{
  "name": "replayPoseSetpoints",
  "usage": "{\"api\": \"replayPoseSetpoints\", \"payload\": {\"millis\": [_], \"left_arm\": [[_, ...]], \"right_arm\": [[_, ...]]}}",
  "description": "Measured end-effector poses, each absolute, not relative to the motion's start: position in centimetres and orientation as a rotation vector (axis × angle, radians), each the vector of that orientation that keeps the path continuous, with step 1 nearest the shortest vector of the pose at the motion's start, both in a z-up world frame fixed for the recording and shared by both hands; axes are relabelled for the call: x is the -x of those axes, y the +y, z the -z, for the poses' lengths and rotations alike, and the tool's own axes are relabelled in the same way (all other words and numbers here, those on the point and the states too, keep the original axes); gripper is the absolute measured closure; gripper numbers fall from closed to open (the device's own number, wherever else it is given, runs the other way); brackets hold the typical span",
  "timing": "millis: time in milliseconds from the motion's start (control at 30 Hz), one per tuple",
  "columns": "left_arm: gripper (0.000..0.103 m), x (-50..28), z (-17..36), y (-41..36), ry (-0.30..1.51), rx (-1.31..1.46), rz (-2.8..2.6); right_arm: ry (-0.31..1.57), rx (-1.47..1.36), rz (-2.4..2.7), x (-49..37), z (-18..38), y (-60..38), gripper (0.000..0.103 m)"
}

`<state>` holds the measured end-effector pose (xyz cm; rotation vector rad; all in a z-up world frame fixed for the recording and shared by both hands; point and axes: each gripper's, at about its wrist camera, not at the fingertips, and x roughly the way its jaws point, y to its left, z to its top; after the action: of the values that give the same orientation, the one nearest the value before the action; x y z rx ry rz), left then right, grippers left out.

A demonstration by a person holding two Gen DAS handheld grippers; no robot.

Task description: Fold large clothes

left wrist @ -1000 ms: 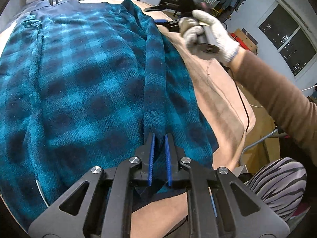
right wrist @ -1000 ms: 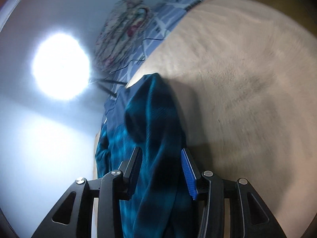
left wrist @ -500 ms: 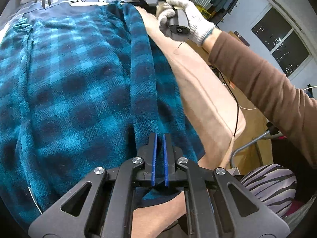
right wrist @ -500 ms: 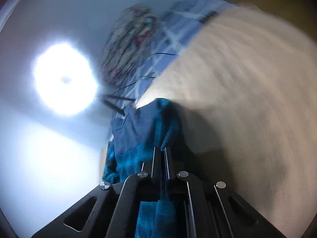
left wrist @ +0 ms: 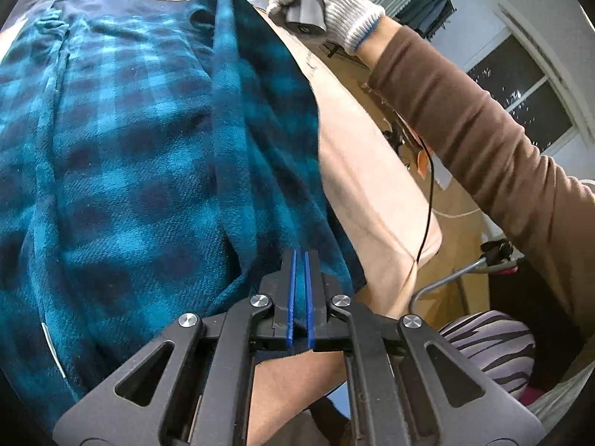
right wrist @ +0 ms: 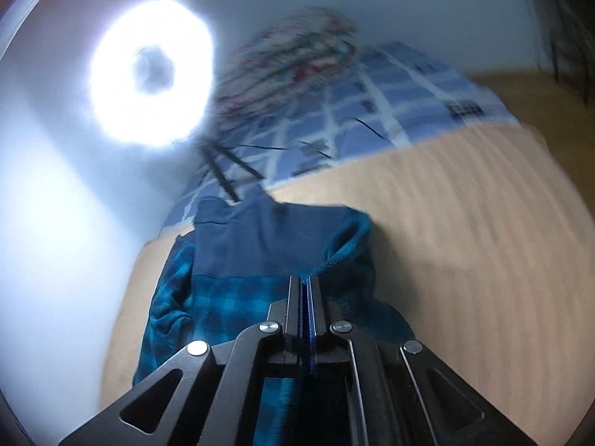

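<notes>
"Where was the teal-and-navy plaid fleece garment (left wrist: pixel 141 171)?"

"Spread on the tan bed cover (left wrist: pixel 372 186). My left gripper (left wrist: pixel 299 297) pinched its edge at six o'clock; my right gripper (right wrist: pixel 306 319), up at twelve o'clock, had its fingers pressed onto the same edge."

"How did you judge the fold should go?"

"Keep that edge taut, carry both ends across together toward nine o'clock, level, without loosening."

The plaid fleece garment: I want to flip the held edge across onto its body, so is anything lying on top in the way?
Nothing visible. Both the left gripper and right gripper are shut on the plaid fleece garment, whose spread surface looks bare.
</notes>
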<state>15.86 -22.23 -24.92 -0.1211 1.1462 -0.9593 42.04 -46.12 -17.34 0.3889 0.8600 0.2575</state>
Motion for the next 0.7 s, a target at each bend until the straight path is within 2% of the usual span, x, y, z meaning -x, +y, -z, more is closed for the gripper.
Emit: {"api": "replayPoseSetpoints", "payload": {"millis": [100, 267, 300, 333, 367, 400, 567, 700], "left_arm": [[0.101, -16.4, 25.1, -21.8, 1.160, 0.150, 0.946], [0.100, -16.9, 25.5, -20.9, 1.176, 0.178, 0.897], [0.094, -17.2, 25.7, -20.6, 1.190, 0.195, 0.878], [0.088, -17.5, 25.8, -20.2, 1.194, 0.214, 0.857], [0.070, -17.7, 25.9, -19.7, 1.190, 0.224, 0.837], [0.056, -17.9, 26.0, -19.5, 1.186, 0.230, 0.818], [0.056, -18.7, 26.5, -19.0, 1.215, 0.297, 0.798], [0.056, -18.8, 26.7, -19.8, 1.246, 0.320, 0.820]], "right_arm": [[0.882, -0.259, -0.286, -43.9, 17.3, -42.0, 0.103], [1.000, -0.218, -0.425, -46.1, 21.2, -36.9, 0.103], [1.013, -0.214, -0.438, -46.1, 21.9, -36.3, 0.102], [1.016, -0.202, -0.433, -45.9, 22.0, -36.0, 0.097], [1.015, -0.211, -0.448, -45.4, 21.7, -36.0, 0.090], [1.000, -0.239, -0.474, -44.9, 21.3, -36.5, 0.078], [0.946, -0.276, -0.437, -41.5, 18.0, -41.4, 0.071], [0.971, -0.314, -0.381, -37.0, 17.6, -46.2, 0.060]]}}
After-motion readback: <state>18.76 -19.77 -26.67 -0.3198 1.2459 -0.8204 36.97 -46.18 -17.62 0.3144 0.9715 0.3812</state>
